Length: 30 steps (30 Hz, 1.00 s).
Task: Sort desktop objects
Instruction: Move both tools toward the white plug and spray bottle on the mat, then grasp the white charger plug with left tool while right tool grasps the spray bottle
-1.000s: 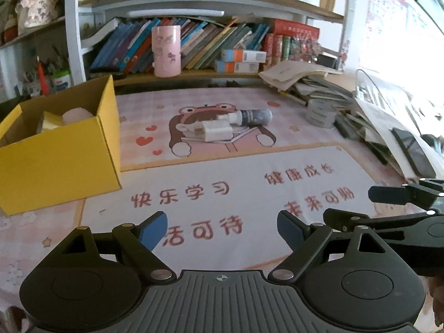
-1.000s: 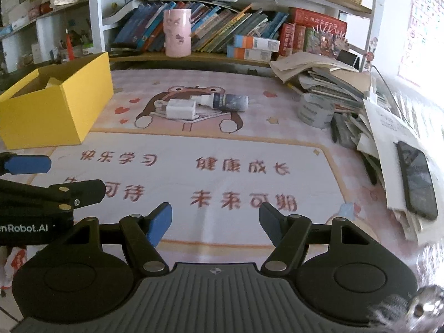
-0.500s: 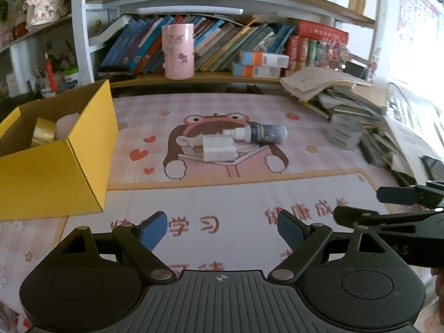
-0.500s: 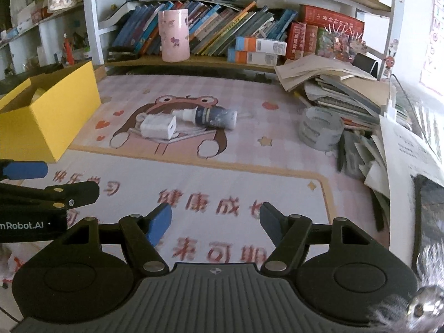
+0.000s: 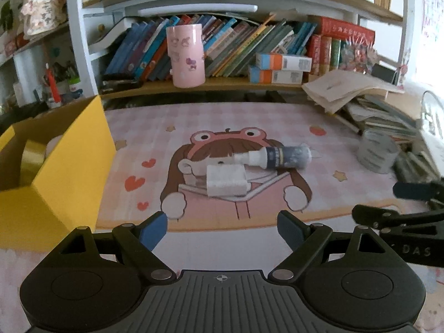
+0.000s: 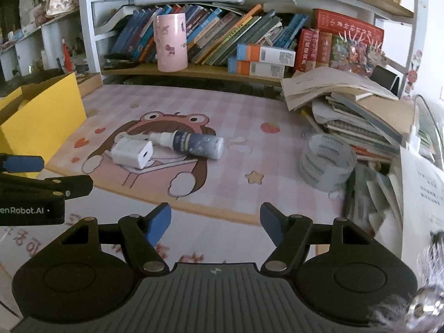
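A white charger block (image 5: 226,180) (image 6: 132,154) and a dark blue bottle with a white cap (image 5: 280,157) (image 6: 194,143) lie side by side on the pink cartoon desk mat (image 5: 222,127). A grey tape roll (image 5: 376,154) (image 6: 326,165) stands at the right by the book pile. A yellow box (image 5: 55,172) (image 6: 41,119) at the left holds a gold tape roll (image 5: 32,158). My left gripper (image 5: 222,229) is open and empty, just short of the charger. My right gripper (image 6: 215,223) is open and empty, short of the bottle and the grey tape roll.
A shelf with books and a pink cup (image 5: 187,55) runs along the back. A messy pile of books and papers (image 6: 360,111) fills the right side. Each gripper shows at the edge of the other's view.
Both grippers have moved forward over the mat toward the charger and bottle. Both stay open and empty. The right gripper has also shifted toward the right, bringing the grey tape roll closer.
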{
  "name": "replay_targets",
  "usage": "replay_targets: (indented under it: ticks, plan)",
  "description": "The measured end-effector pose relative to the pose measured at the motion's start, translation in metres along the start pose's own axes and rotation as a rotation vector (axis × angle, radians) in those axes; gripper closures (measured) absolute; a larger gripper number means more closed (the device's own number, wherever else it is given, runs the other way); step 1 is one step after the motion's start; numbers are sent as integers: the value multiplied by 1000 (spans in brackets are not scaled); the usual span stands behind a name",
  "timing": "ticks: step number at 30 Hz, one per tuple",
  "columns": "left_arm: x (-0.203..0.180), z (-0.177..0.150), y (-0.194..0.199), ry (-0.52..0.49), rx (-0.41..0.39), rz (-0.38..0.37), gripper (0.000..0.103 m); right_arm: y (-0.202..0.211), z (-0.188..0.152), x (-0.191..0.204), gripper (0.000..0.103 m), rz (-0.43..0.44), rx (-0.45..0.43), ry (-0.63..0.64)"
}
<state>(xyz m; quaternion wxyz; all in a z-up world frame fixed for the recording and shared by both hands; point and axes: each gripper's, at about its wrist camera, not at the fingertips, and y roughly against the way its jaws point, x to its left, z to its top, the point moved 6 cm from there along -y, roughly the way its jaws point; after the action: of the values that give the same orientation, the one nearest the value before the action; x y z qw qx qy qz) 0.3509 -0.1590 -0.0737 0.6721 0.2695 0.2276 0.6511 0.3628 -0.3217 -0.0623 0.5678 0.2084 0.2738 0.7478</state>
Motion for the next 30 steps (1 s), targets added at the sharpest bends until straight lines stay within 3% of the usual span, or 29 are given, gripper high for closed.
replay_targets:
  ticks: [14,23,30]
  plan:
    - [-5,29,-61,-71,36,28,14,-38,27,-14,33,38,-17,47]
    - [-5,42,-87,-17,40,64,16,-64,43,-16,32,67,-7,119]
    - [-6,34,-118,-21,113,69,22,-78,53,-12,32,100,2,151]
